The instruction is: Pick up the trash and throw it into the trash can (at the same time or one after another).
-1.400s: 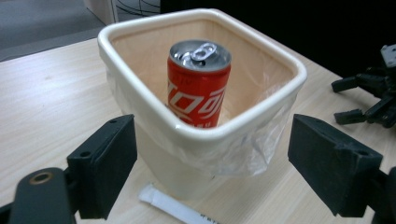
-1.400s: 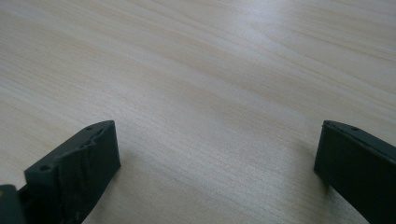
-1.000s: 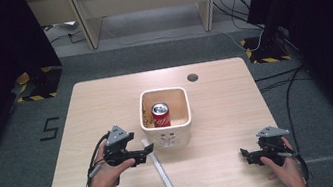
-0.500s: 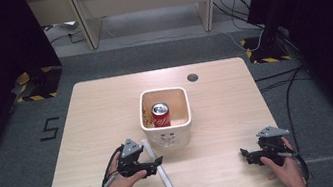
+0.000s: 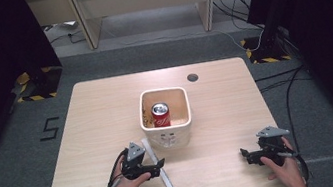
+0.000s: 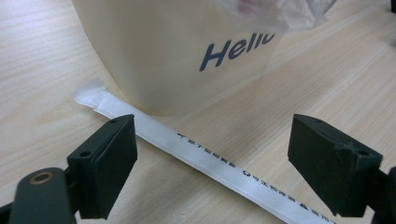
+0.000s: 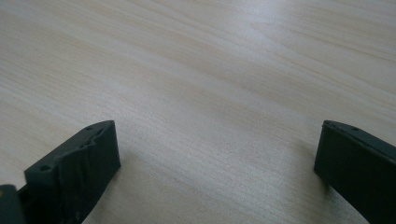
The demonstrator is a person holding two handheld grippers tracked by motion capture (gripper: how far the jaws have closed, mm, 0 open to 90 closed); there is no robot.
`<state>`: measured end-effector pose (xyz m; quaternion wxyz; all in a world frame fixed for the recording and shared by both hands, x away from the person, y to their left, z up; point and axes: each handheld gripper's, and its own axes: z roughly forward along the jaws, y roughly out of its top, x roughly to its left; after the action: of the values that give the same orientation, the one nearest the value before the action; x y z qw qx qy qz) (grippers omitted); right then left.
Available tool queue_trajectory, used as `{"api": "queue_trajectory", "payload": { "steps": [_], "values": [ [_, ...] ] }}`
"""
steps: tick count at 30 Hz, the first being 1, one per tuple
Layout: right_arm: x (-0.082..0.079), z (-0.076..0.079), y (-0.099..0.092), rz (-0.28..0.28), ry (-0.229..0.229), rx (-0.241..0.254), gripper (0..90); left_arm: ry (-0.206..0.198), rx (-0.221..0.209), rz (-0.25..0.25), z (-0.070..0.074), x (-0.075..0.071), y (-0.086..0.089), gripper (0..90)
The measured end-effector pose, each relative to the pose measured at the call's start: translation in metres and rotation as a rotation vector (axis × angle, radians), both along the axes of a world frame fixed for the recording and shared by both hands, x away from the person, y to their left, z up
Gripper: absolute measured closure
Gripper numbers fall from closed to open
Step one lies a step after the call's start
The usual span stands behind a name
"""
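Both hand-held grippers wide, empty

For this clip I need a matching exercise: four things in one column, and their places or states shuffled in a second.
Things:
1. red drink can
2. long white paper-wrapped straw
3. left gripper
4. right gripper

Places or states:
A. jaws open over bare wooden table
B. standing inside the cream square container
C. lying flat on the table, one end by the container's base
D. jaws open on either side of the straw

Pairs: 1-B, 2-C, 3-D, 4-A
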<state>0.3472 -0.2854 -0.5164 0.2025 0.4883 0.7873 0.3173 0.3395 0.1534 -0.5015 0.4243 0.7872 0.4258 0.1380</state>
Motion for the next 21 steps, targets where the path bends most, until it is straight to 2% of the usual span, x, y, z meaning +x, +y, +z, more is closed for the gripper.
{"api": "queue_trajectory", "payload": {
  "steps": [5, 8, 13, 21],
  "values": [
    [0.0, 0.0, 0.0, 0.0, 0.0, 0.0, 0.1, 0.009, 0.026, -0.016, -0.005, -0.002, -0.005, 15.4],
    [0.0, 0.0, 0.0, 0.0, 0.0, 0.0, 0.1, 0.0, 0.049, -0.01, -0.009, -0.002, -0.008, 15.4],
    [0.0, 0.0, 0.0, 0.0, 0.0, 0.0, 0.2, -0.01, 0.123, -0.007, -0.014, -0.002, -0.009, 18.7],
    [0.0, 0.0, 0.0, 0.0, 0.0, 0.0, 0.2, 0.003, 0.143, 0.002, -0.017, 0.002, -0.003, 18.9]
  ]
}}
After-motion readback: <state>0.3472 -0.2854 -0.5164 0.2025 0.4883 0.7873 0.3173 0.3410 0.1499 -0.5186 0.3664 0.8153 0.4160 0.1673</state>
